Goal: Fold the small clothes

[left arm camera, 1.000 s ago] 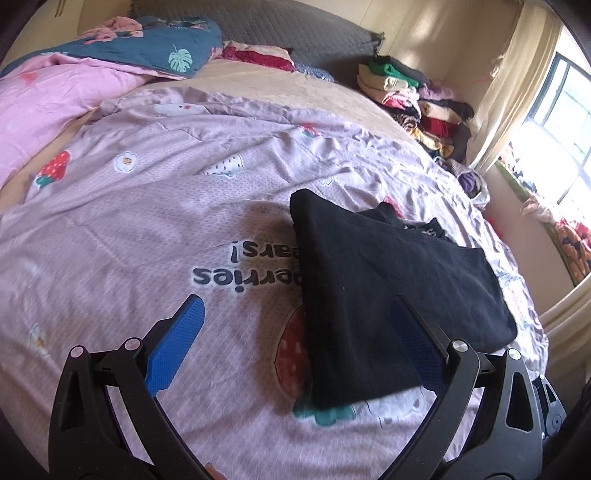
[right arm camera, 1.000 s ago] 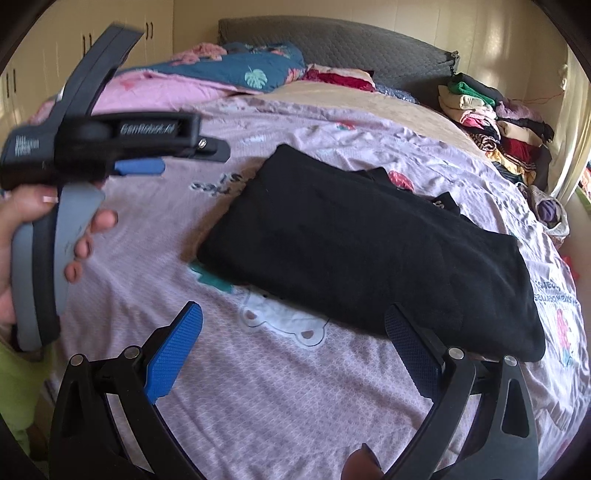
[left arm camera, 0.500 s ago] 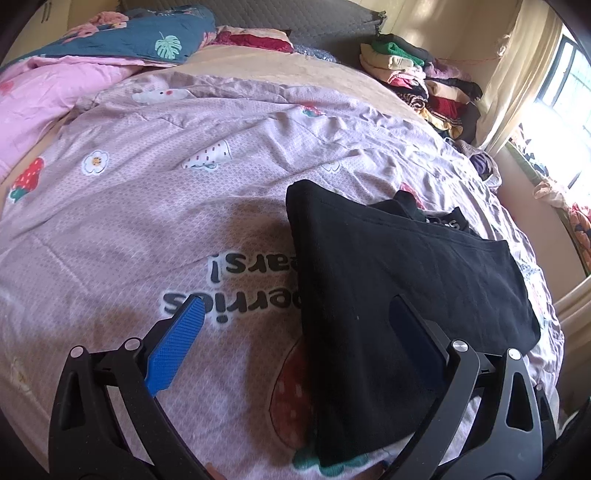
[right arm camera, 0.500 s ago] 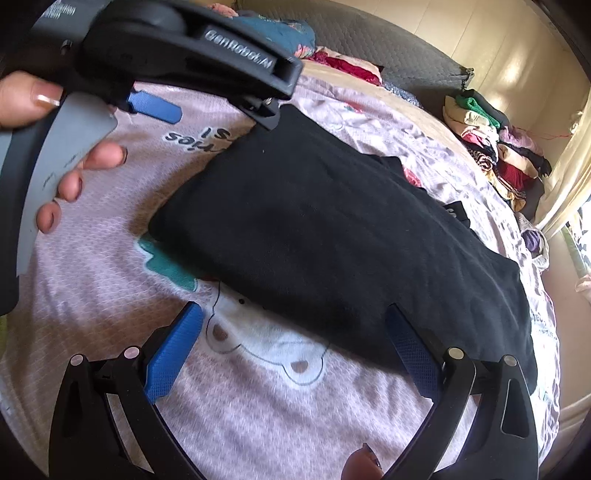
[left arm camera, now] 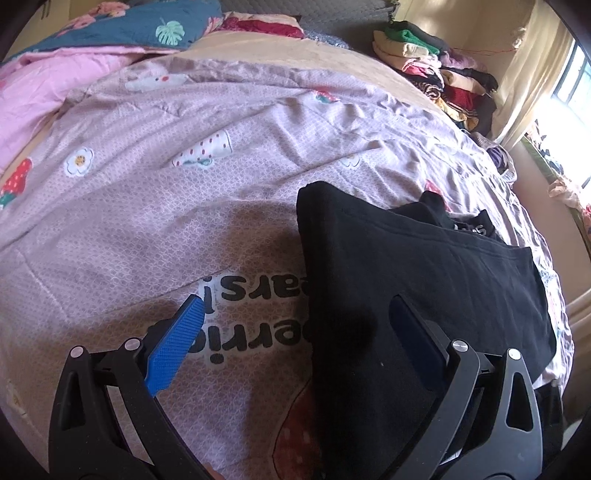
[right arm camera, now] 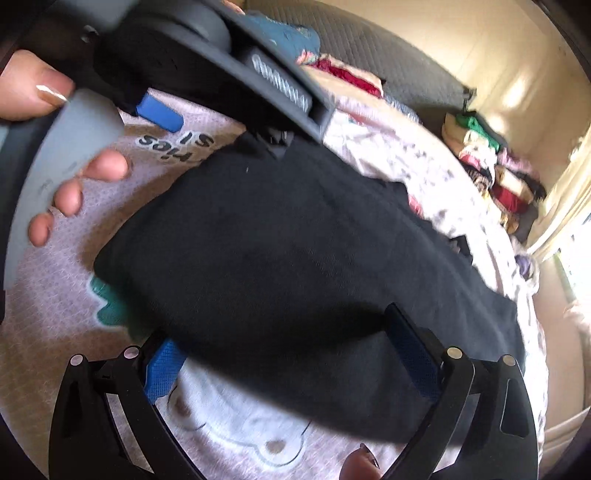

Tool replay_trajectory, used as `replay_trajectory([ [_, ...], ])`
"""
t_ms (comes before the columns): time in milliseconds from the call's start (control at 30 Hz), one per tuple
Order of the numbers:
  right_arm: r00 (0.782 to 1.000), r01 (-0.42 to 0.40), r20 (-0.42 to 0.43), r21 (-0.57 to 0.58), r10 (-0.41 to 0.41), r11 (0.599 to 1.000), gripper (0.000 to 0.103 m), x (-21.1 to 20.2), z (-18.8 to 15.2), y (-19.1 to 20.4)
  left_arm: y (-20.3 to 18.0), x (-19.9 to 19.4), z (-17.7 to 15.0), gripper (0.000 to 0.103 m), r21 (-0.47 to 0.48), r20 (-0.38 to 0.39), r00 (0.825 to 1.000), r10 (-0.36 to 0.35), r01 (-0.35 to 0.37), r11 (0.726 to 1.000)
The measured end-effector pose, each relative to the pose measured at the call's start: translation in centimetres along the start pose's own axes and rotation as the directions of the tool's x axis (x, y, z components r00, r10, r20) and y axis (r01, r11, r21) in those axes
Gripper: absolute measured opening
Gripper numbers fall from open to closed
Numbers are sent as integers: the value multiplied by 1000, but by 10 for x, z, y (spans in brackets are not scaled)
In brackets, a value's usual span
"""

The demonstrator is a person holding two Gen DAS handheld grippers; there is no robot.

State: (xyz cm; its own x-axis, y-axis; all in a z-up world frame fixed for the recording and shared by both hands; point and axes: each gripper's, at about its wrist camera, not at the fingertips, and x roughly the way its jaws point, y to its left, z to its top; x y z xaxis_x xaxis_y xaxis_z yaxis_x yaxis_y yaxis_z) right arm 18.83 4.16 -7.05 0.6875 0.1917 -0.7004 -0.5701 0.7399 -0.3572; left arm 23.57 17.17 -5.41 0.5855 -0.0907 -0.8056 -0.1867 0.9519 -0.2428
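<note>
Straddling one folded black garment [right arm camera: 295, 258], two claws: right claw [right arm camera: 291, 354] closing, left claw [left arm camera: 295, 328] spread wide.

My right view is motion-blurred; the black garment [right arm camera: 295, 258] hides my lower-left finger's [right arm camera: 162, 365] tip, and its near edge smears.

Beyond the jaws a bed [left arm camera: 184, 206] reaches a grey padded headboard [left arm camera: 343, 18]; right of them, cream curtains [left arm camera: 532, 70] flank what seems a sunlit window [left arm camera: 572, 85].
</note>
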Motion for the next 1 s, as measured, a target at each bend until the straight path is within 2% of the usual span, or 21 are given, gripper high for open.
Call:
replay_trajectory([
  [33, 1000, 0, 29, -7, 0, 1000, 85, -4, 0, -2, 1, 2, 0, 93, -5, -4, 1000, 0, 0, 1000],
  [100, 998, -12, 54, -8, 12, 1000, 77, -10, -1, -5, 2, 6, 0, 93, -17, -14, 1000, -1, 1, 1000],
  [200, 995, -48, 88, 1, 48, 999, 59, -17, -4, -10, 3, 12, 1, 93, -40, -33, 999, -19, 18, 999],
  [367, 986, -114, 127, 25, 110, 993, 17, -27, -12, -12, -2, 19, 3, 93, -42, -51, 999, -18, 16, 999],
  [433, 984, -119, 140, 48, 111, 992, 11, -32, -14, -14, -5, 21, 4, 93, -48, -54, 998, -16, 14, 999],
  [533, 979, -132, 166, 87, 116, 987, 9, -41, -17, -23, -12, 23, 5, 93, -54, -60, 998, -23, 20, 998],
  [800, 967, -147, 232, 179, 104, 973, 7, -67, -28, -58, -43, 23, 8, 93, -76, -78, 989, -129, 123, 989],
  [1000, 964, -137, 255, 247, 73, 959, 6, -82, -39, -82, -71, 8, 13, 93, -69, -26, 979, -202, 200, 977],
])
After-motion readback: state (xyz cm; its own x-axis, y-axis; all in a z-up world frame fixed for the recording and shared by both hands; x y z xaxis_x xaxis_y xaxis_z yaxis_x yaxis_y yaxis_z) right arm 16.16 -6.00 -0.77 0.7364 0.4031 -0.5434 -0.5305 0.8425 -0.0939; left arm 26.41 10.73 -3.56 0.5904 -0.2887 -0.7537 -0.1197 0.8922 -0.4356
